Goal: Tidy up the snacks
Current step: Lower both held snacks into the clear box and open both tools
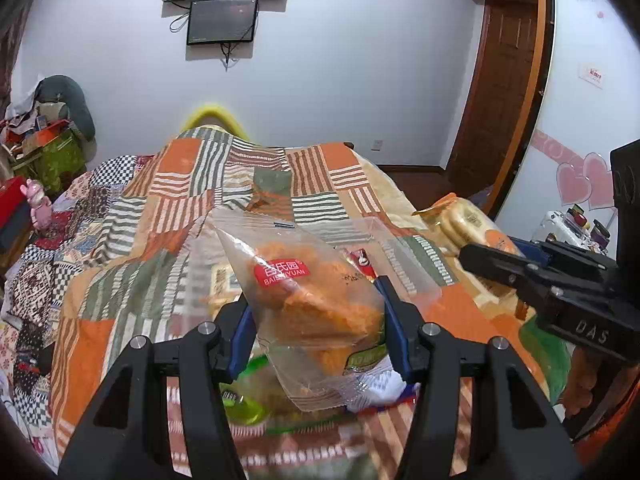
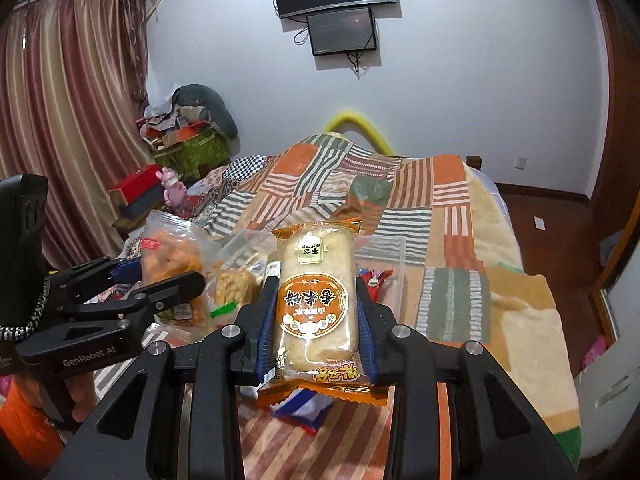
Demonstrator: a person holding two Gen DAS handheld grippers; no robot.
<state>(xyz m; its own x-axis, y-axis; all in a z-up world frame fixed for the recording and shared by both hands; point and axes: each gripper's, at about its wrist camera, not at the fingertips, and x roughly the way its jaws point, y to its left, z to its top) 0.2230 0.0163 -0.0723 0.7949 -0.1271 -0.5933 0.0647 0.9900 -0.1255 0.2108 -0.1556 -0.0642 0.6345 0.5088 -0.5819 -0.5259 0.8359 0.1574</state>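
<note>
The left gripper [image 1: 316,316] is clamped on a clear bag of orange fried snacks [image 1: 316,304], its blue pads pressing both sides; the bag's lower end hangs below the fingers. Beneath it, small packets in green, white and blue lie on the patchwork quilt [image 1: 168,208], mostly hidden by the bag and too blurred to identify. The right gripper [image 2: 316,320] is closed around a pale rice-cake pack with an orange label [image 2: 316,300], held upright between its fingers, with the bottom seal sticking out below them. A blue-and-white wrapper [image 2: 304,408] shows only partly underneath. Just beyond the two held packs sits a clear plastic container [image 2: 392,252], its walls hard to trace against the quilt; a red packet [image 2: 374,278] inside is half covered. Farther off, two dark screens [image 2: 340,12] hang on the wall.
</note>
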